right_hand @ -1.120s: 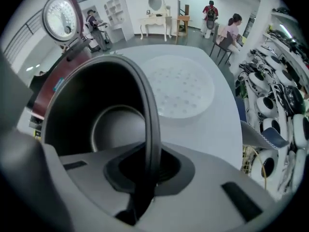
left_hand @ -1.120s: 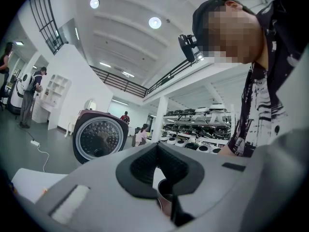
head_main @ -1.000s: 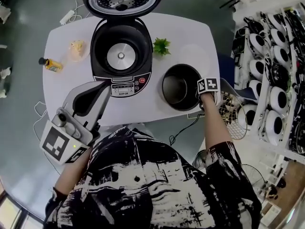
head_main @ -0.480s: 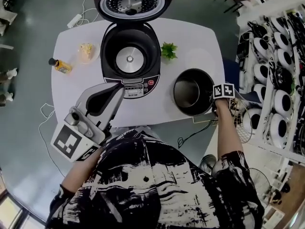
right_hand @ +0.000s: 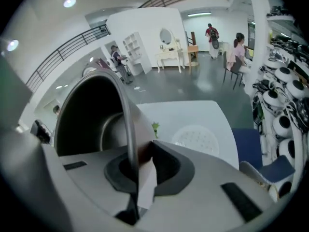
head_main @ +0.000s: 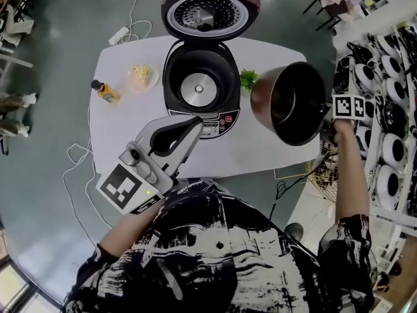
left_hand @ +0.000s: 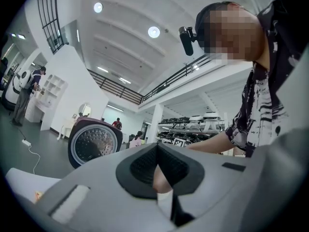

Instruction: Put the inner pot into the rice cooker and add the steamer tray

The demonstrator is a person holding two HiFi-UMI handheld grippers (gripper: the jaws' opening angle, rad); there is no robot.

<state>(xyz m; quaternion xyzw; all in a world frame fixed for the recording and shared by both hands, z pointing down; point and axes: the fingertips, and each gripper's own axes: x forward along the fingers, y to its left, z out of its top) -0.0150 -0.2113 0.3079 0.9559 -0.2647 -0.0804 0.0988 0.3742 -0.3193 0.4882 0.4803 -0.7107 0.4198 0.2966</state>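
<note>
Between the jaws of my right gripper (right_hand: 137, 166) sits the rim of the inner pot (head_main: 293, 103), clamped tight. The pot's tilted and up off the table (head_main: 130, 129), hanging left of that gripper. Further left is the rice cooker (head_main: 199, 87), lid flipped back, just ahead of my left gripper (head_main: 191, 126), which is closed on nothing.
</note>
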